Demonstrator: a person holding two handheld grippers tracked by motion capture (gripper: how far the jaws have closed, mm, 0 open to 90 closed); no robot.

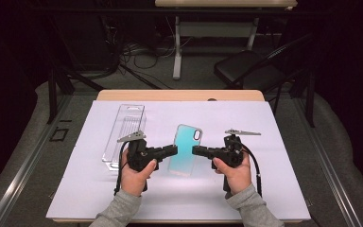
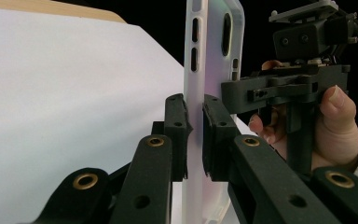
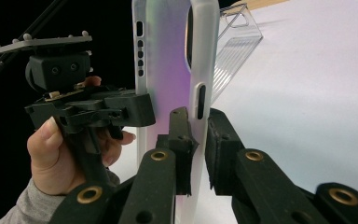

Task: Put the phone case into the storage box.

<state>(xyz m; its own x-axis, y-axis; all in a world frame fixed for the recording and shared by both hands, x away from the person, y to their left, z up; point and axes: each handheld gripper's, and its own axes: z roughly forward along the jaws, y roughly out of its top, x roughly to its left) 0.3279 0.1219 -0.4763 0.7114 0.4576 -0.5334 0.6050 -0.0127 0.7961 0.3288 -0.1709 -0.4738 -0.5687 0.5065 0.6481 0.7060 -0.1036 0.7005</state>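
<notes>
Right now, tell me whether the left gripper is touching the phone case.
Touching. In the left gripper view, the left gripper has both pads pressed on the phone case edge, no gap.

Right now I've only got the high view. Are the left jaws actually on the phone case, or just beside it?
Observer: On it. In the left gripper view, the left gripper has both pads pressed on one long edge of the phone case.
Operator: Right side?
Observer: Same. The right gripper clamps the opposite long edge, close under a side slot.
Operator: Is the case bending?
Observer: No bow visible. The clamped edge runs straight through the pads in both gripper views.
</notes>
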